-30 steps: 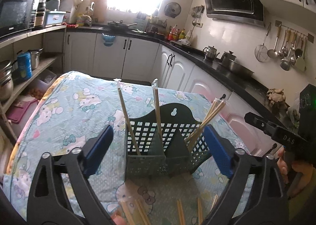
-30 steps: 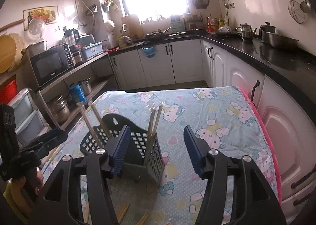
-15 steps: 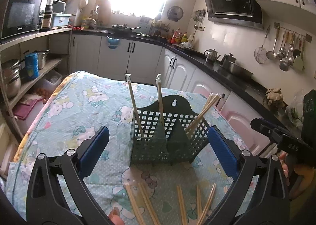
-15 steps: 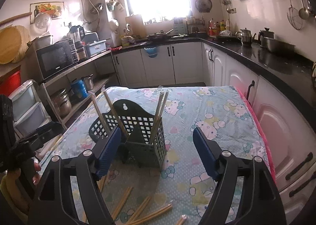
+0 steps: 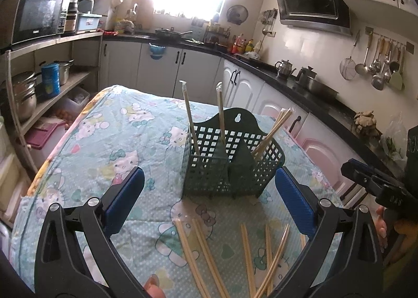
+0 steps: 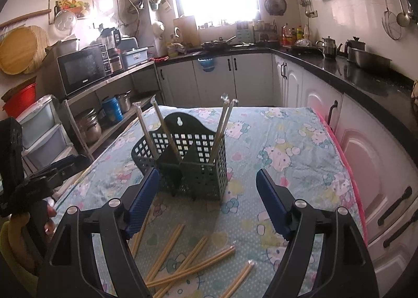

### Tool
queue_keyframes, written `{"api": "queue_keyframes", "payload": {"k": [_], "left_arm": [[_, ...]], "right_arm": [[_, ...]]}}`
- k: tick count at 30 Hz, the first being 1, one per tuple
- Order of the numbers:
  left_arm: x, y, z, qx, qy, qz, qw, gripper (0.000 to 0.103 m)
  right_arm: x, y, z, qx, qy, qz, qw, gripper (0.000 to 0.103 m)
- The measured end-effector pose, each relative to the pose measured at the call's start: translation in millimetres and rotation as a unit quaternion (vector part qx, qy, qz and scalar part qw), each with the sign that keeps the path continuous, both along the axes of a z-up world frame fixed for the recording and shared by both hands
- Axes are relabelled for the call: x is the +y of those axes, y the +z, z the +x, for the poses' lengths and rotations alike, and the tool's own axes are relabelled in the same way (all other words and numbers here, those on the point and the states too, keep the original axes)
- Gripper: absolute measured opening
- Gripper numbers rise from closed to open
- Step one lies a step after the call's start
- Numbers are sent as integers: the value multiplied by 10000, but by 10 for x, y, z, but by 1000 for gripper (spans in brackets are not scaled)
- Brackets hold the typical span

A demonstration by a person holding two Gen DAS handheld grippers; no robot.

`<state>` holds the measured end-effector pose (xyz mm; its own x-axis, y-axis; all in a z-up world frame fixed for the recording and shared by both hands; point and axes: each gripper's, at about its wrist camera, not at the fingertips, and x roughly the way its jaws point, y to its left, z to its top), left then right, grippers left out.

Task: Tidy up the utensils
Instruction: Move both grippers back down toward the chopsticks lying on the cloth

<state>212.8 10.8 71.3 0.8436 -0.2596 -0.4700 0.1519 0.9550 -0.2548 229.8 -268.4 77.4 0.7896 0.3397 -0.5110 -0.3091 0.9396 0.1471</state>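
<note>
A dark green mesh utensil holder [image 5: 231, 164] stands upright on the table, also in the right wrist view [image 6: 188, 162]. Several wrapped chopstick pairs stand in its compartments. More wrapped chopsticks [image 5: 209, 256] lie loose on the cloth in front of it, also in the right wrist view [image 6: 183, 253]. My left gripper [image 5: 209, 193] is open and empty, held above the loose chopsticks, short of the holder. My right gripper [image 6: 207, 201] is open and empty, also short of the holder.
The table has a pale blue Hello Kitty cloth [image 5: 117, 146]. White cabinets and a black counter [image 6: 339, 73] run behind and to the right. Shelves with pots and a microwave [image 6: 81, 70] stand to the left. The other gripper shows at each view's edge [image 5: 378, 185].
Both grippers have pulled back from the holder and risen. The loose chopsticks in front of it have come into view. Both stay open.
</note>
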Motion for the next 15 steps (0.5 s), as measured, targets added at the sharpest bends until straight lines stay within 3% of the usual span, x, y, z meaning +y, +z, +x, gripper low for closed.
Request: {"api": "queue_keyframes", "payload": {"k": [15], "left_arm": [[-39, -158, -159, 147, -100, -49, 9998, 92]], "right_arm": [[1, -208, -208, 191, 123, -122, 9997, 74]]}}
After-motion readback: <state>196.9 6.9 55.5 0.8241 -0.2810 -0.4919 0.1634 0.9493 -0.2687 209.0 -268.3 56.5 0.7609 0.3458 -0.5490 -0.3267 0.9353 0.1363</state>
